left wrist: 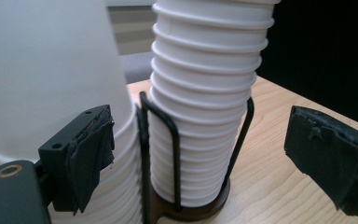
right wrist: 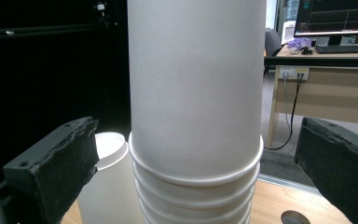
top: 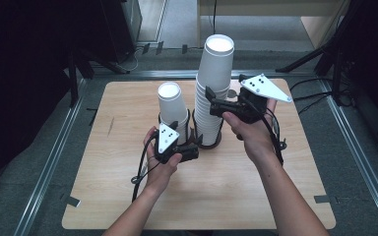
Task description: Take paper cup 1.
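Observation:
Two stacks of upturned white paper cups stand in a black wire holder [top: 207, 141] on the wooden table [top: 118, 147]. The tall stack [top: 213, 93] is on the right and the short stack [top: 172, 110] on the left. My left gripper [top: 193, 150] is low, just in front of the short stack. In its own view the left gripper [left wrist: 200, 149] is open, with the tall stack [left wrist: 205, 107] and the holder's wires [left wrist: 168, 140] ahead between the pads and the short stack [left wrist: 46, 70] at the left pad. My right gripper [top: 210, 100] is open. Its jaws flank the tall stack's top cup [right wrist: 196, 88] without touching it.
Metal rails [top: 54, 162] run around the table, and dark stand legs [top: 103, 64] rise behind it. A desk with a monitor [right wrist: 335, 18] lies far off in the right gripper view. A small grey disc [right wrist: 291, 217] lies on the table behind the tall stack.

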Demonstrator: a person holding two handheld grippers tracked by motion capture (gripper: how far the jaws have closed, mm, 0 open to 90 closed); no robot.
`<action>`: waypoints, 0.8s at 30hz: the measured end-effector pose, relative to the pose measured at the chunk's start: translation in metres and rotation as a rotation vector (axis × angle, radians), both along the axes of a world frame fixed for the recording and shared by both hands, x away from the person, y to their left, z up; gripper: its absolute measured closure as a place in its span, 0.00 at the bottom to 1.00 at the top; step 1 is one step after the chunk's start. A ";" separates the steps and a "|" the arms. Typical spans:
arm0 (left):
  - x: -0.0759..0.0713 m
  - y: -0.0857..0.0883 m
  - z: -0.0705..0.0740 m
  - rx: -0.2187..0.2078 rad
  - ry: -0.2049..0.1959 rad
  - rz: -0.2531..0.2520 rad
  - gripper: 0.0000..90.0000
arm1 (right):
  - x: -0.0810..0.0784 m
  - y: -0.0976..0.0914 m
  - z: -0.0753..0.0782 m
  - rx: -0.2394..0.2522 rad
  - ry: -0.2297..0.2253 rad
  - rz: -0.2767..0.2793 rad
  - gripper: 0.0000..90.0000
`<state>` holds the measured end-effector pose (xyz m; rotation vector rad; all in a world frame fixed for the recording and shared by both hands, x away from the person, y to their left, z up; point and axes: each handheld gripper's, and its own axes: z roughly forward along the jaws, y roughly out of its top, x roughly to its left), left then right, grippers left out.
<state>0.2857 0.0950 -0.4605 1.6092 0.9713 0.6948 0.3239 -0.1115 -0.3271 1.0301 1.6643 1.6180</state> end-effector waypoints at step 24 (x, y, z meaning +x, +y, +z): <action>0.029 -0.040 0.013 -0.028 -0.017 0.050 0.09 | 0.014 0.001 0.000 0.034 0.017 0.002 0.00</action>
